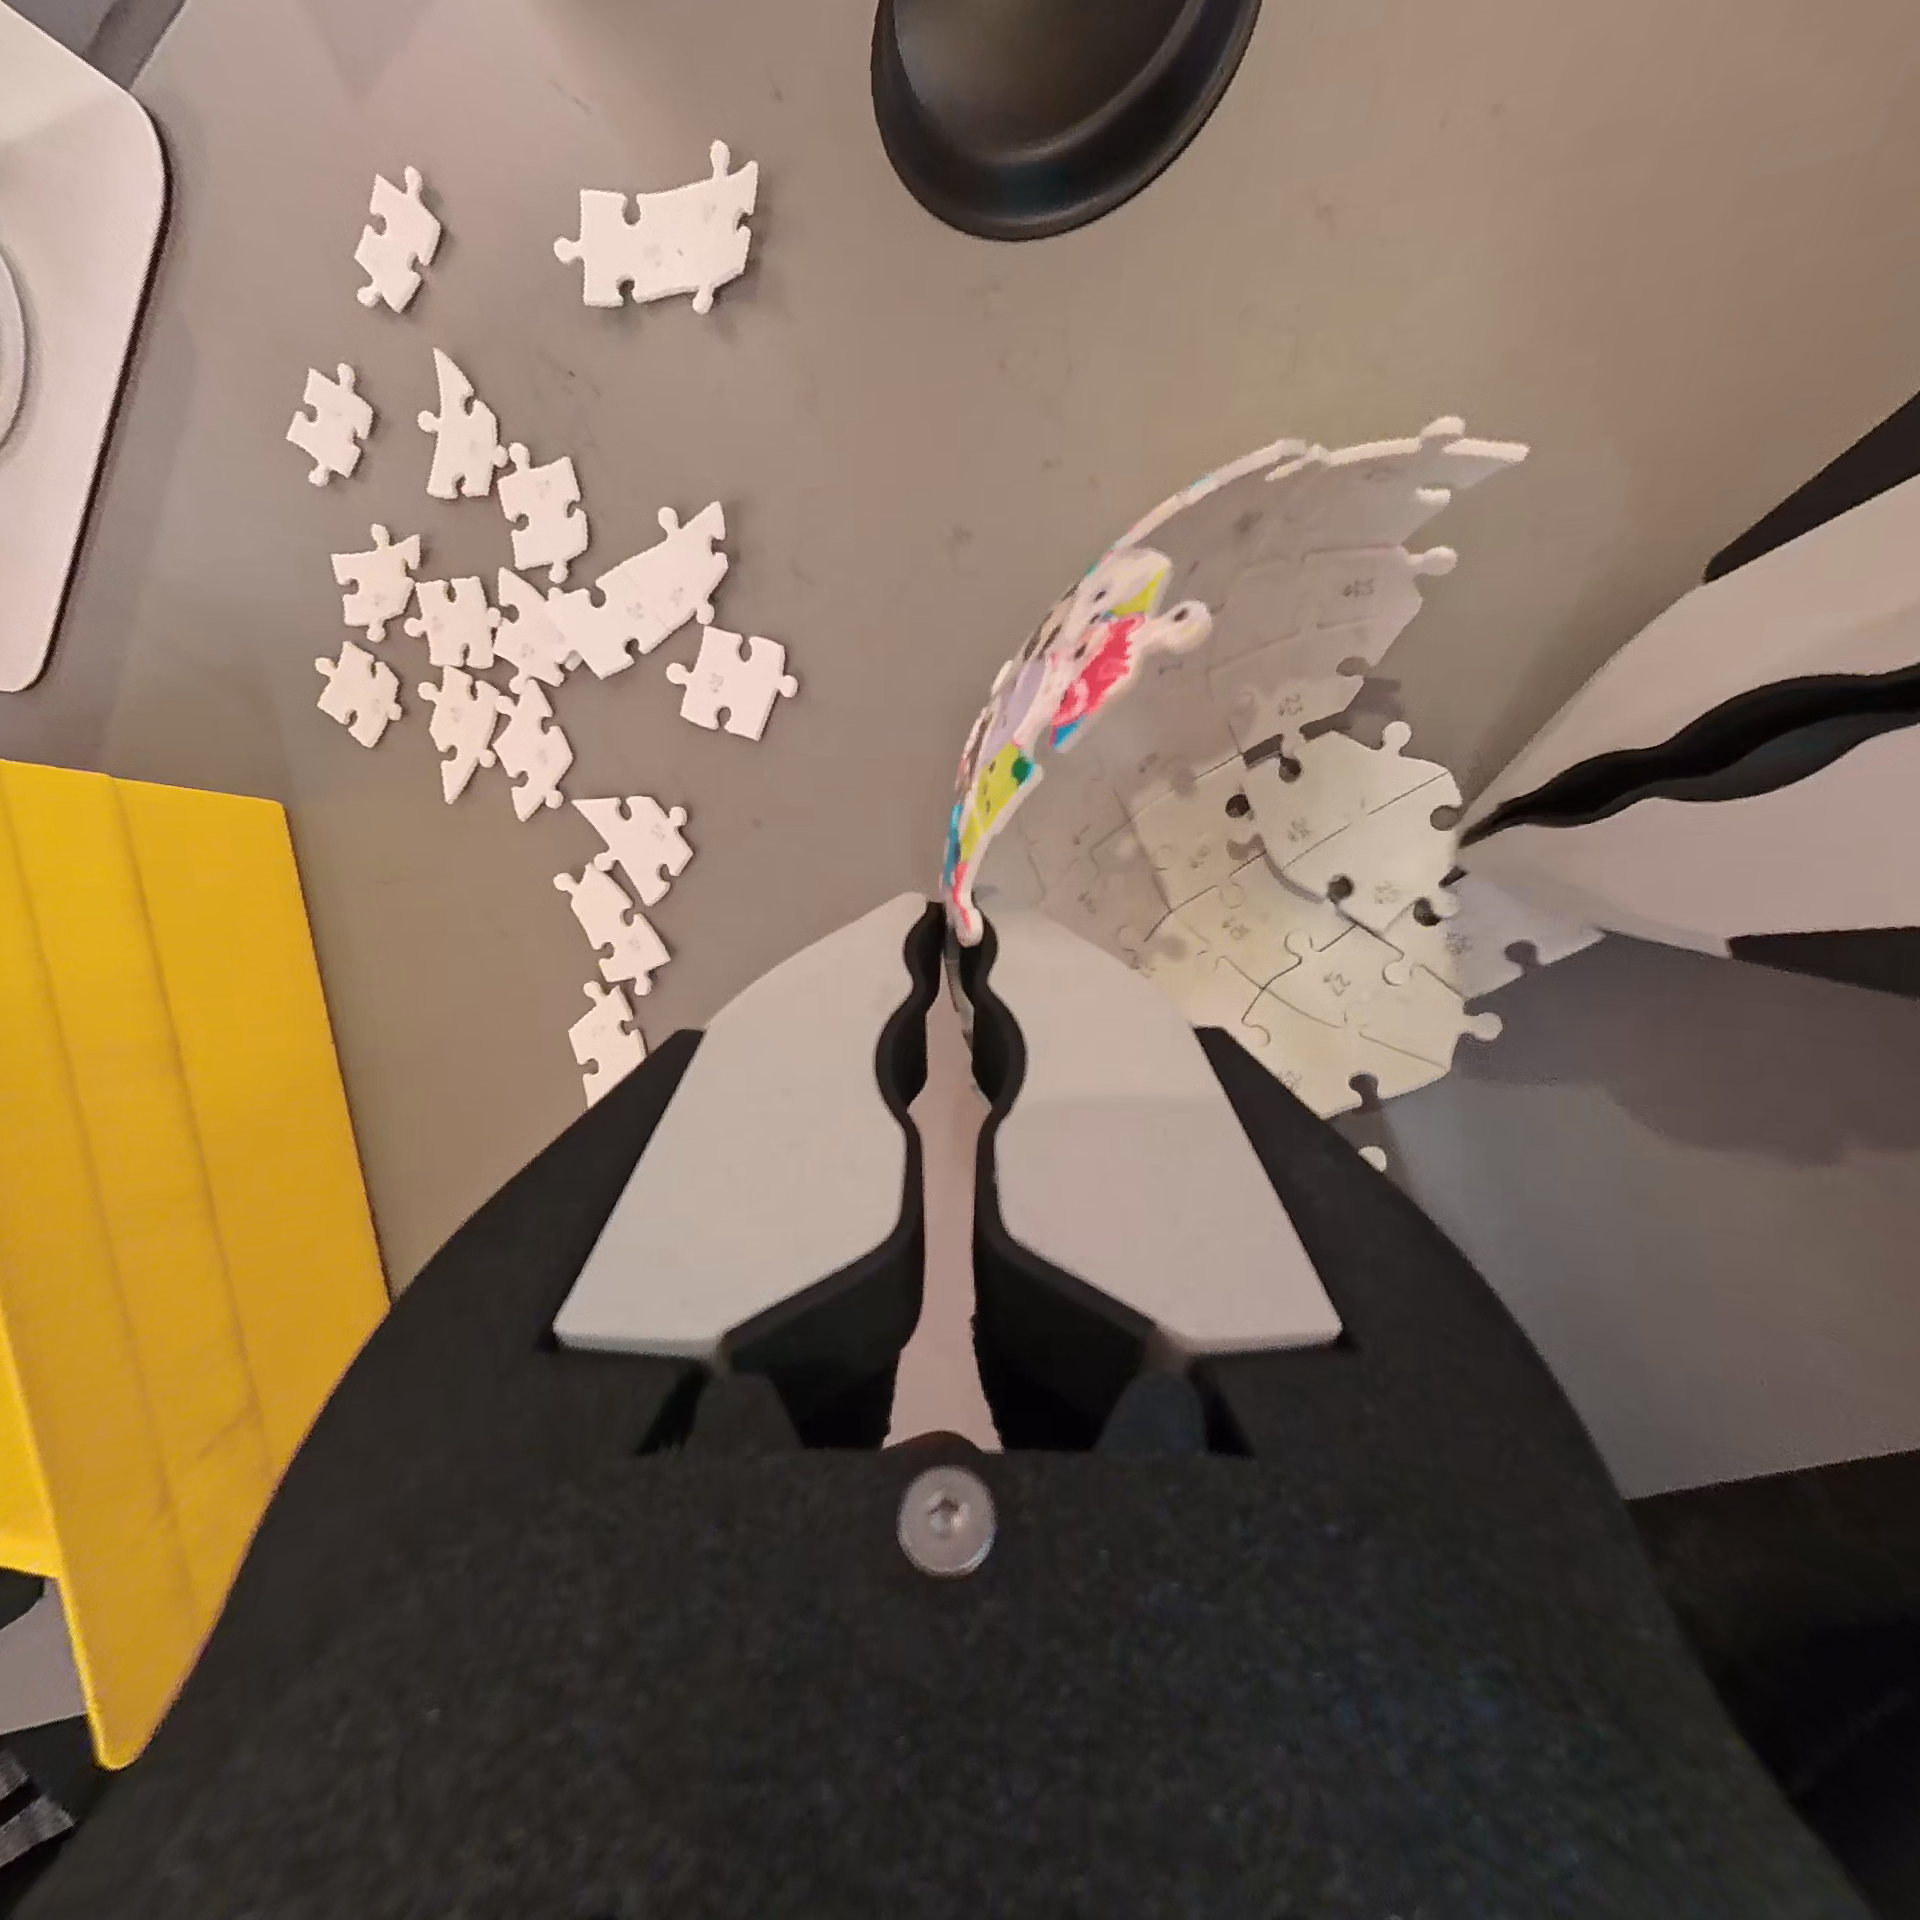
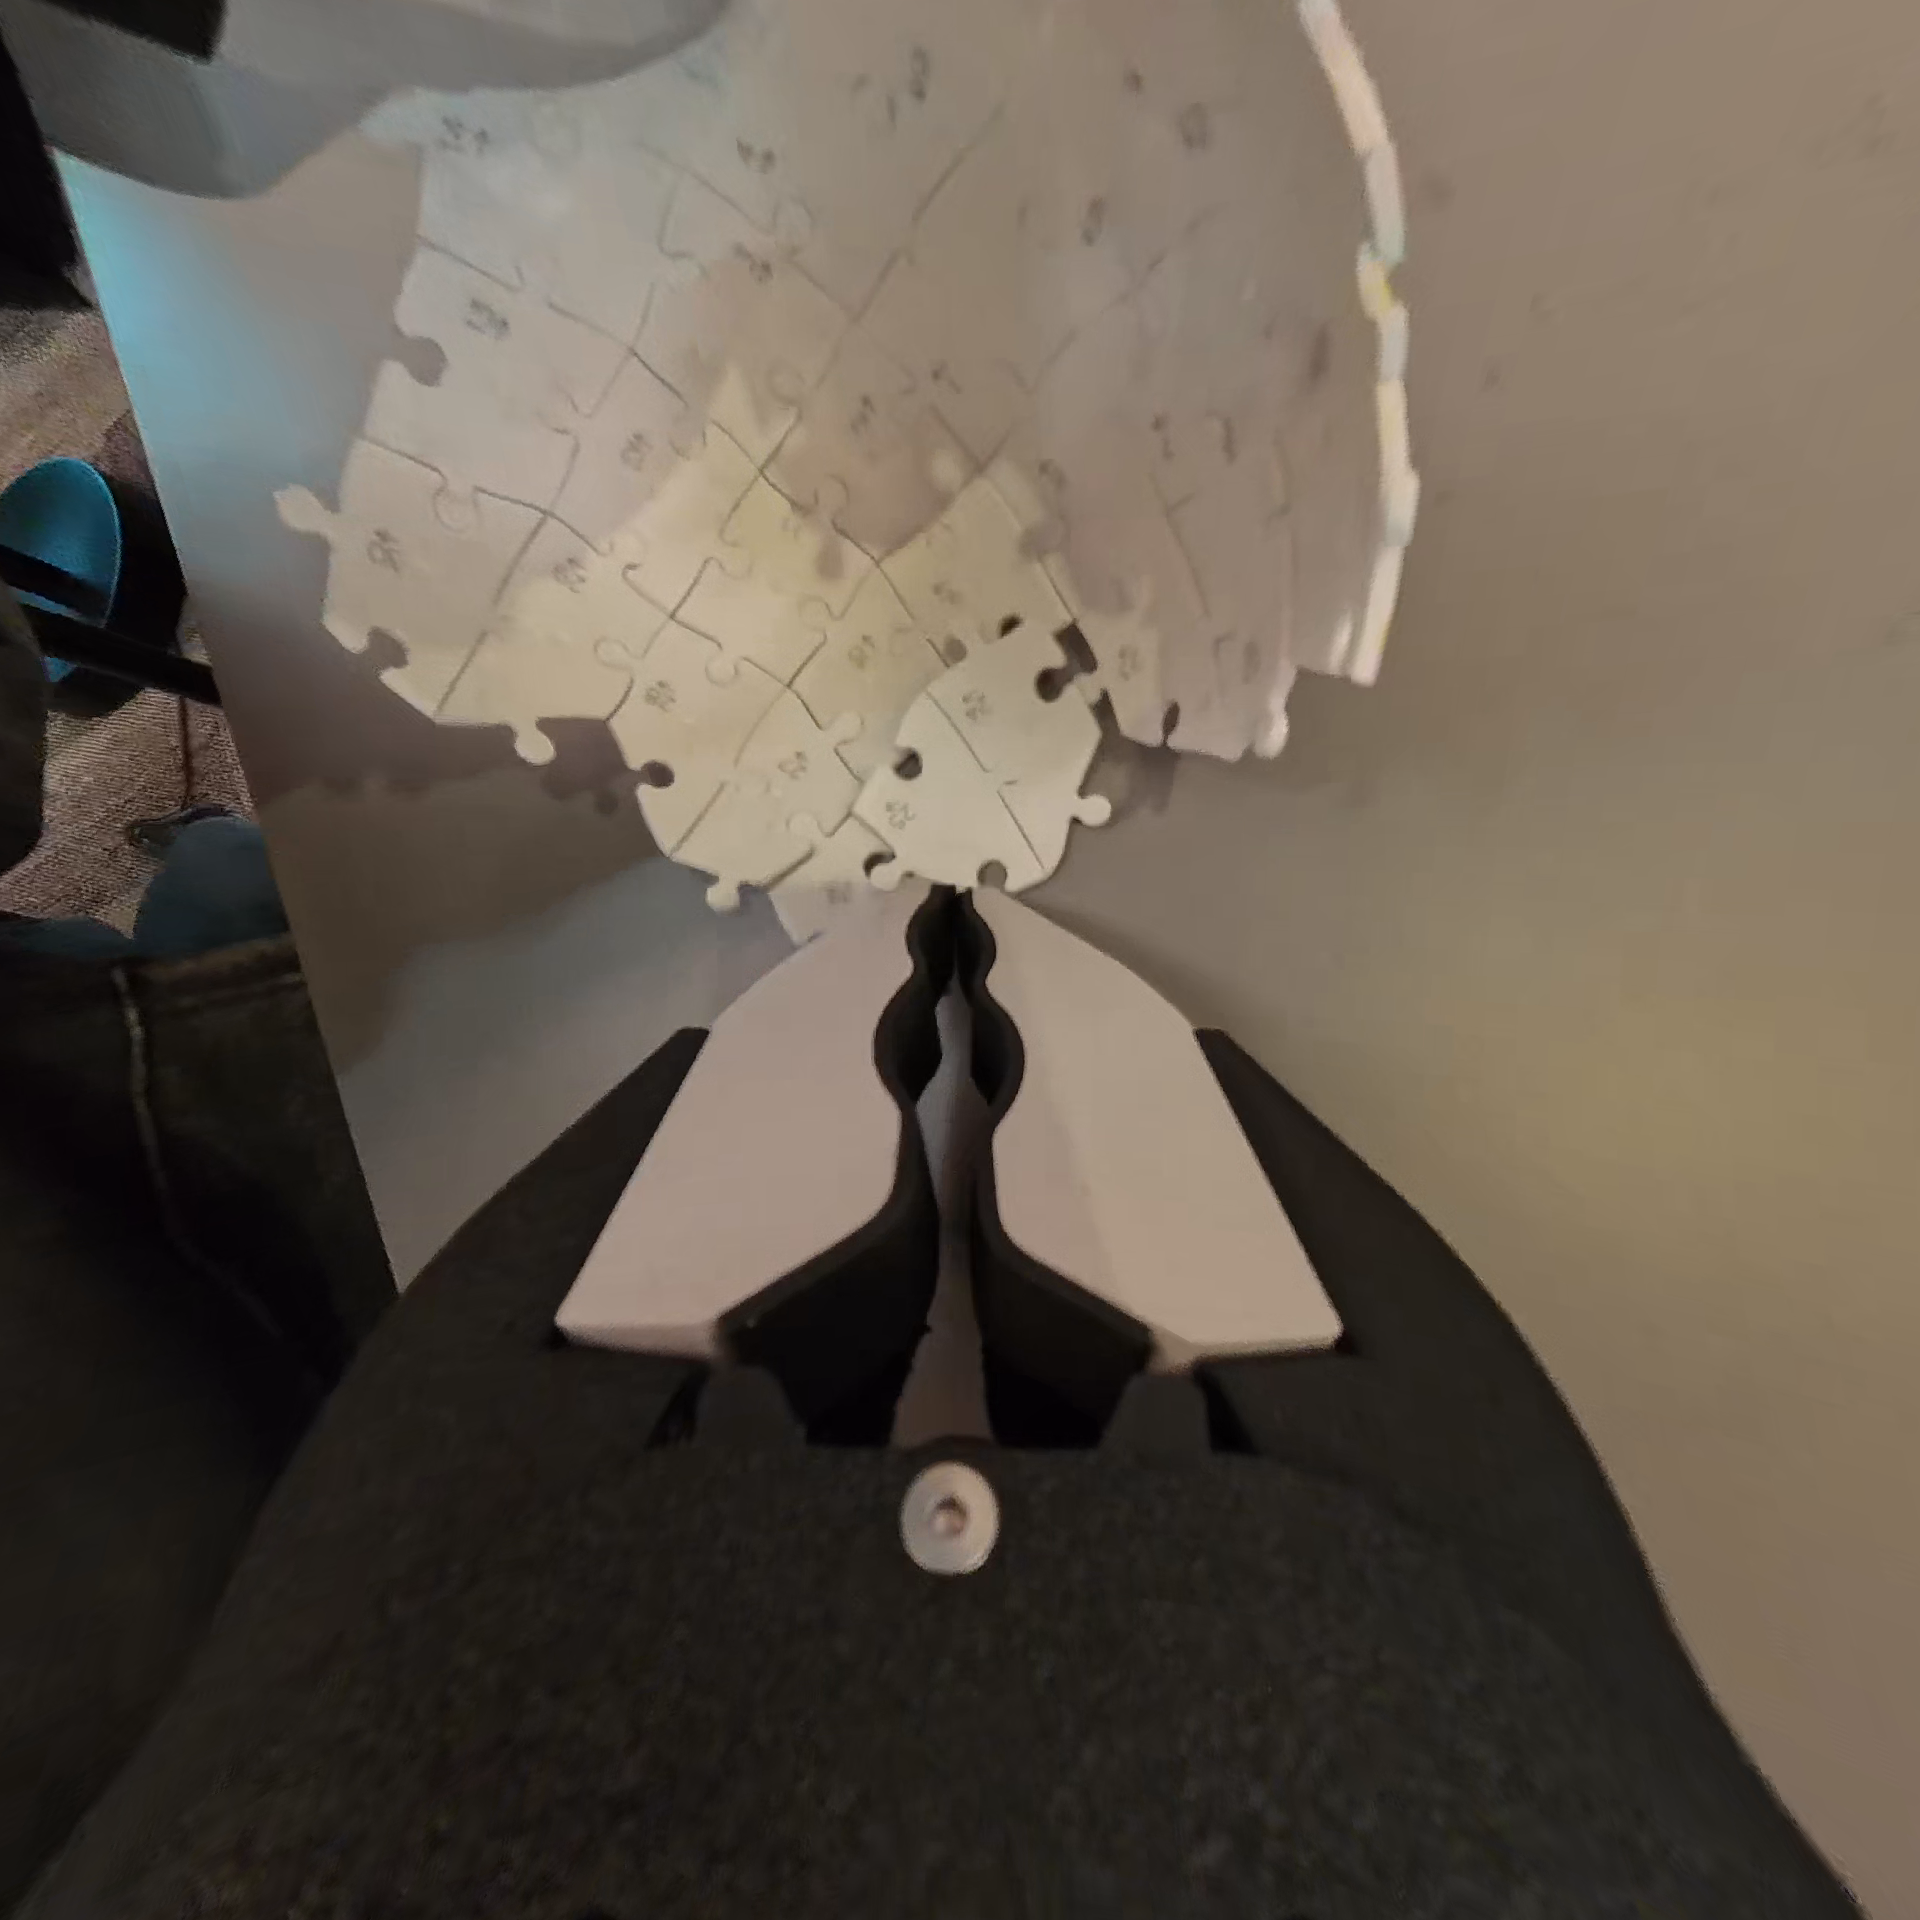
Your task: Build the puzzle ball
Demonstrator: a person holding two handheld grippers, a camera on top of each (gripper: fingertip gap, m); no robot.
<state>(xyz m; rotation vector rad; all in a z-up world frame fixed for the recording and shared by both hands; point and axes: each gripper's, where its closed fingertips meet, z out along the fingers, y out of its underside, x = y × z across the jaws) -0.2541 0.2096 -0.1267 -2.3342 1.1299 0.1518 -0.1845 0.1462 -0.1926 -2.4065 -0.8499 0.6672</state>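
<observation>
Holding a half-built puzzle ball (image 1: 1226,790) aloft over the grey counter (image 1: 935,468), open hollow turned toward the right wrist view; left gripper (image 1: 961,940) pinched nearly shut on the shell's printed rim, fingers (image 1: 831,1039) narrow with only the thin edge between them; right gripper (image 2: 951,904) likewise narrowed onto a small cluster of joined pieces (image 2: 987,758) at the opposite, lower edge, seen also entering from the right in the left wrist view (image 1: 1475,831). Judging by look: light, thin curved plastic, stiff piece by piece yet weak at every tab joint; likely to flex, pop apart or shed pieces under a twist or a hard squeeze; smooth faces probably slippery between the fingers. Best taken at the rim, across a seam where two pieces lock, with a gentle pinch and both grips kept level so no bending load crosses the shell; worth avoiding single protruding tabs, which would probably lever out. The small cluster sits overlapping the shell's inner wall rather than flush, so seemingly not yet clicked home; cannot tell whether any tab has engaged. Lying white side up on the counter to the left, many loose pieces (image 1: 540,623), a joined pair (image 1: 665,239) farther off, near a black bowl (image 1: 1049,104); a yellow box (image 1: 156,1143) at the left edge.
</observation>
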